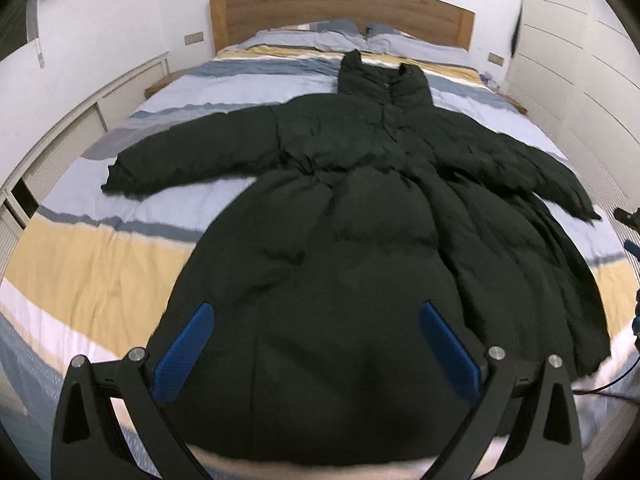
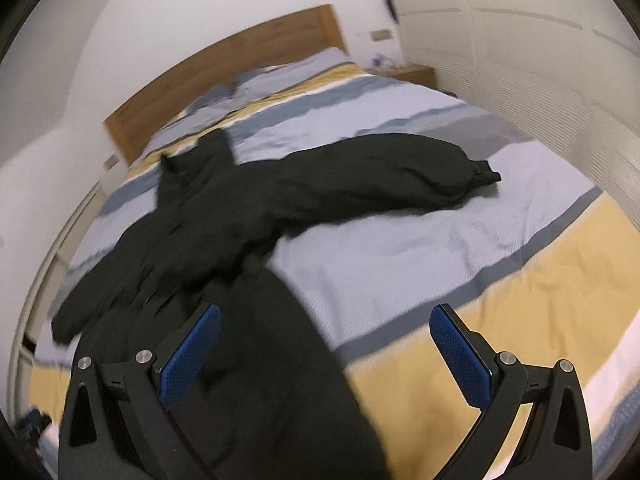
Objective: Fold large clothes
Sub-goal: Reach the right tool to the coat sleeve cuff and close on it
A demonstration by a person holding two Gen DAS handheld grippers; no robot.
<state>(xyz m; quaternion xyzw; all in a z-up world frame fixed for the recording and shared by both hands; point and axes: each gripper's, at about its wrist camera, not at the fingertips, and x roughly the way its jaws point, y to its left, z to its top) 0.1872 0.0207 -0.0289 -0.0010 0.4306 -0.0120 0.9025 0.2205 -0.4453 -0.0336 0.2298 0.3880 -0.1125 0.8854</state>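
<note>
Low over the foot of the bed, the left gripper (image 1: 316, 344) hangs with its blue pads (image 1: 184, 354) spread wide, nothing between them, the hem of the dark puffer coat (image 1: 340, 208) filling the gap beneath. The right gripper (image 2: 326, 354) is spread wide too, its view smeared with blur; its 9 o'clock pad sits over the coat's edge, its 3 o'clock pad over bare striped duvet (image 2: 420, 256). Outward from the left gripper, the coat lies flat, front up, collar (image 1: 380, 76) at 12 o'clock toward the pillows (image 1: 320, 38), one sleeve (image 1: 192, 152) reaching to 9 o'clock, the other out to 3 o'clock. Beyond stands the wooden headboard (image 1: 340, 12). White cabinet doors (image 1: 592, 72) line the wall at 2 o'clock.
</note>
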